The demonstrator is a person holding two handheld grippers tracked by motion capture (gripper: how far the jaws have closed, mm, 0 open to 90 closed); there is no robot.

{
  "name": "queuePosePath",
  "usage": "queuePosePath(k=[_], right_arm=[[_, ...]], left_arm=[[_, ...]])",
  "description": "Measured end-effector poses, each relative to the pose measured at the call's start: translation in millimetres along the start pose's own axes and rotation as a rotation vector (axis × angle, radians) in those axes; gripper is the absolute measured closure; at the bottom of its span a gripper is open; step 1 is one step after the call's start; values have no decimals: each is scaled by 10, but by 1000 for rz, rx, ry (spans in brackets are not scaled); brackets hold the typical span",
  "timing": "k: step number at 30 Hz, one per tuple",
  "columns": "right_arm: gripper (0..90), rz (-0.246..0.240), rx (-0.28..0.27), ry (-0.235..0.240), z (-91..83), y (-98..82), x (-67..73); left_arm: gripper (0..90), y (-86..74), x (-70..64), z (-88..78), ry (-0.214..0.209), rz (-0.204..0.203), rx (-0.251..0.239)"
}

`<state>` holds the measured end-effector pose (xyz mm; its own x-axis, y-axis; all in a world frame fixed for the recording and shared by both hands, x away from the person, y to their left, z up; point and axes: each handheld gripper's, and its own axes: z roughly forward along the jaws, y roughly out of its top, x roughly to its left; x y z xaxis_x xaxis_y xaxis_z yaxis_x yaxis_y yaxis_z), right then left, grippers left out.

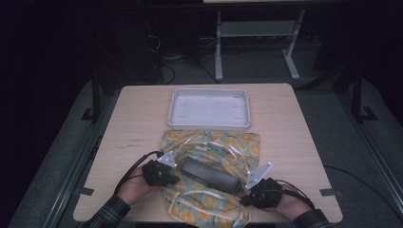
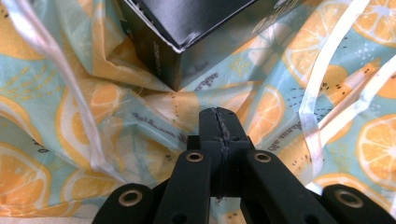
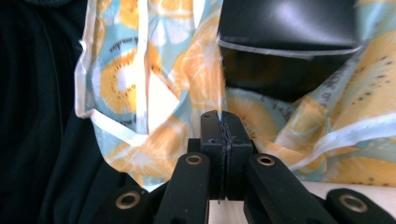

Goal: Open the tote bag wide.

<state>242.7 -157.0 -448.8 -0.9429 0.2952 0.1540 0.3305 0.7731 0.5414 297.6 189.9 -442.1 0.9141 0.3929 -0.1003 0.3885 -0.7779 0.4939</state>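
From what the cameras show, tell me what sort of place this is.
Probably a lab or workshop recording station: a plain wooden table on grey carpet, cables trailing past a metal-framed stand behind it, and a white tray, a fruit-print cloth and a black box laid out.

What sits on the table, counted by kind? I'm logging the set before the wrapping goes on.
White tray: 1
Orange-slice print wrapping sheet: 1
Black box: 1
Hand-held gripper: 2, left and right
Total: 5
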Motion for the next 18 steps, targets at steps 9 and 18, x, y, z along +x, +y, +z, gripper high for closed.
queuePosePath(k=[9,18], right_arm=[[880,-26,22,-23,68,11,-5],[621,63,-66,-35,-176,3,-15]], left_arm=[[897,-14,54,25,33,12,20],[896,-13,51,25,34,13,21]])
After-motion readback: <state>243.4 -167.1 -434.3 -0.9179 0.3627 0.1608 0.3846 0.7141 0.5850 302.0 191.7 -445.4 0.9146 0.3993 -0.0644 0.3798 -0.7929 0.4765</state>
